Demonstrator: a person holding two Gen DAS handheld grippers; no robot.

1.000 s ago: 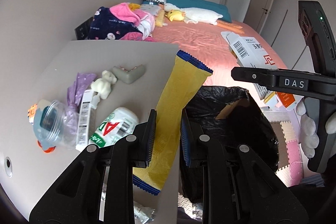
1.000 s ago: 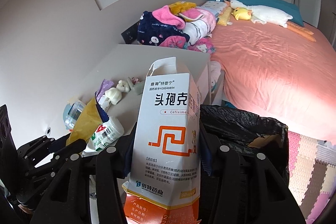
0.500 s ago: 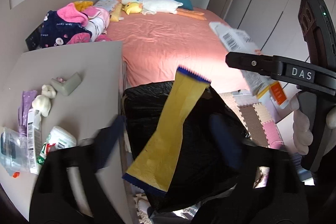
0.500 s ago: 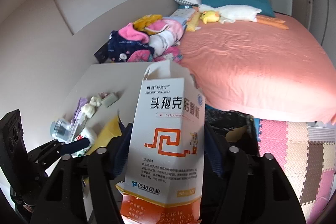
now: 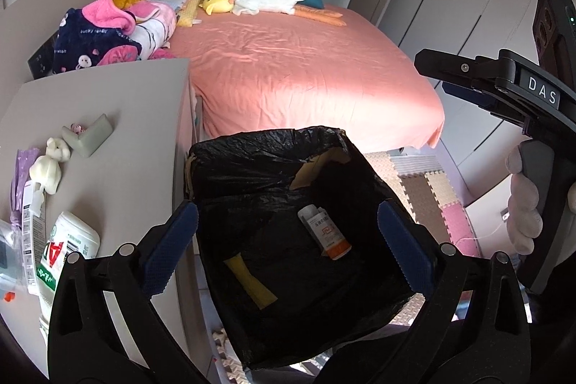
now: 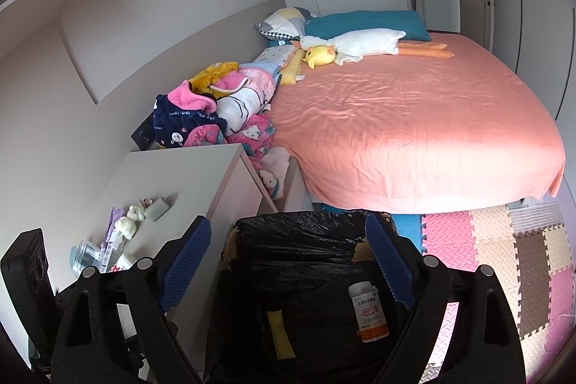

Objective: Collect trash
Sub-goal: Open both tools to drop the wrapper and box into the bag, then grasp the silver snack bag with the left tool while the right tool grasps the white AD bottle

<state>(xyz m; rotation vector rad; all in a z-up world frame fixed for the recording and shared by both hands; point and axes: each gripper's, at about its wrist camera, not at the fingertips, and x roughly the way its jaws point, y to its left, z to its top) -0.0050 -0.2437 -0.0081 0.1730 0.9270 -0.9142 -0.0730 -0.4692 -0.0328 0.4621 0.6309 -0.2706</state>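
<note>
Both hand-held grippers hang over the bin (image 5: 266, 168), a box lined with a black bag that stands on the floor between the bench (image 5: 118, 132) on the left and the bed (image 5: 306, 74) beyond.

The left hand-held gripper (image 5: 288, 247) stands wide open, blue pads far apart, with nothing between them. The right hand-held gripper (image 6: 288, 261) is likewise open and empty, its pads well clear of the bin's rim; in the left view it reaches in from the right, gripped by a gloved hand (image 5: 522, 204).

Two pieces of trash lie at the bottom of the bin. A white and orange carton (image 5: 325, 233) rests on its side toward the right. A yellow wrapper (image 5: 250, 279) lies flat toward the left, apart from the carton.

On the bench, near its left edge, more items remain: a white bottle (image 5: 68, 251) with a red and green label, lying on its side at the near end; a clear cup (image 6: 84, 254) just left of it; a purple wrapper (image 5: 25, 161); a small white toy (image 5: 50, 164); and a grey corner piece (image 5: 88, 135) farthest along.

On the bed, a heap of clothes (image 6: 216, 117) sits at the near left corner, and a plush goose (image 6: 356, 45) and a yellow plush (image 6: 318, 56) lie by the pillows at the far end. Foam floor mats (image 6: 504, 240) cover the floor to the right of the bin.
</note>
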